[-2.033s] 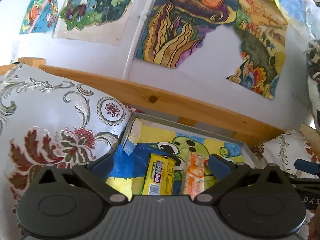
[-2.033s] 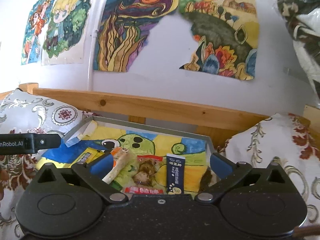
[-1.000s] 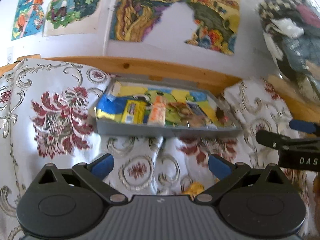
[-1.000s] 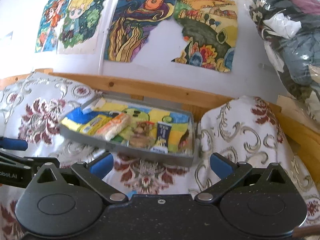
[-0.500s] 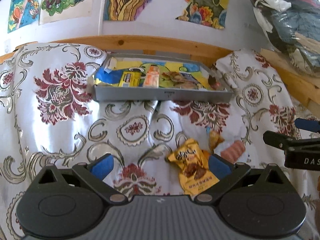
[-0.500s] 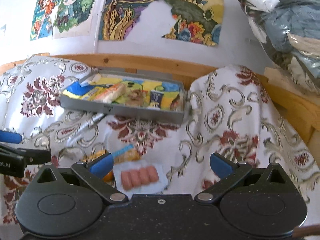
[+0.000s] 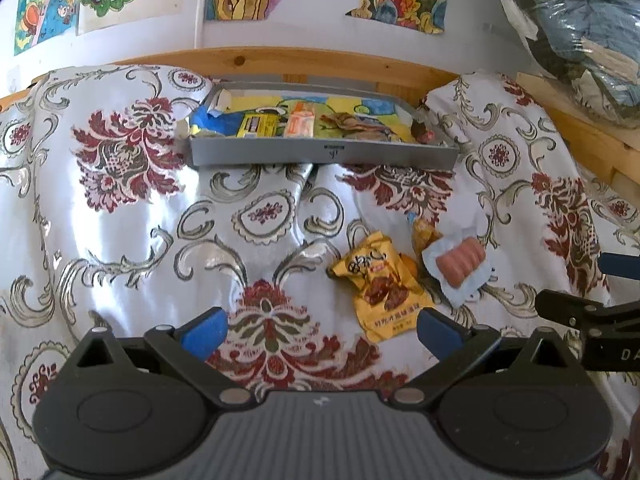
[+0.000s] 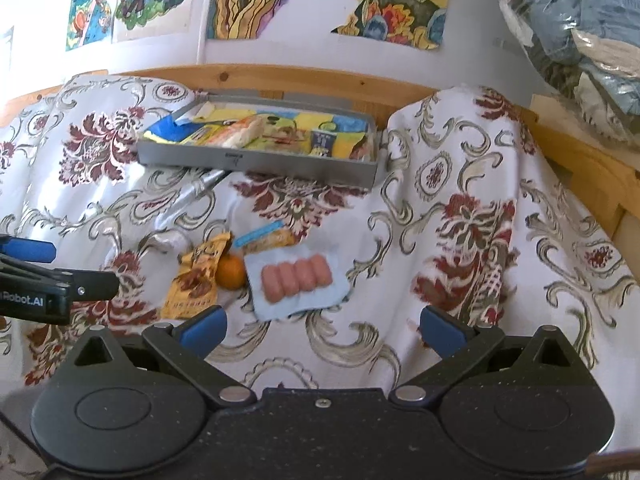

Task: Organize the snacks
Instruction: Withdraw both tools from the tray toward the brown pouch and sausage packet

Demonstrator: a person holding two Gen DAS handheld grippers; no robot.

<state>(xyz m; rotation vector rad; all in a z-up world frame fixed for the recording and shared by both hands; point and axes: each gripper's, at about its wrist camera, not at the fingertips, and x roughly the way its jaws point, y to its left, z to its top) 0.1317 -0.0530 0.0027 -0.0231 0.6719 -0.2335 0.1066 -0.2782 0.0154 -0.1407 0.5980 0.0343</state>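
Between picks. Left gripper and right gripper: fingers spread wide, empty, above the patterned cloth. Grey tray, upper centre, part-filled. Loose at mid-frame: yellow packet, sausage pack, orange, snack bar. Next, likely: lower onto one and close.

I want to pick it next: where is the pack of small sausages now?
The sausage pack lies on the floral cloth, just right of the orange fruit, nearer than the grey tray.

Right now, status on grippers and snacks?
Left gripper and right gripper open, empty. Yellow packet, sausage pack loose on cloth; grey tray part filled. Nothing blocking.
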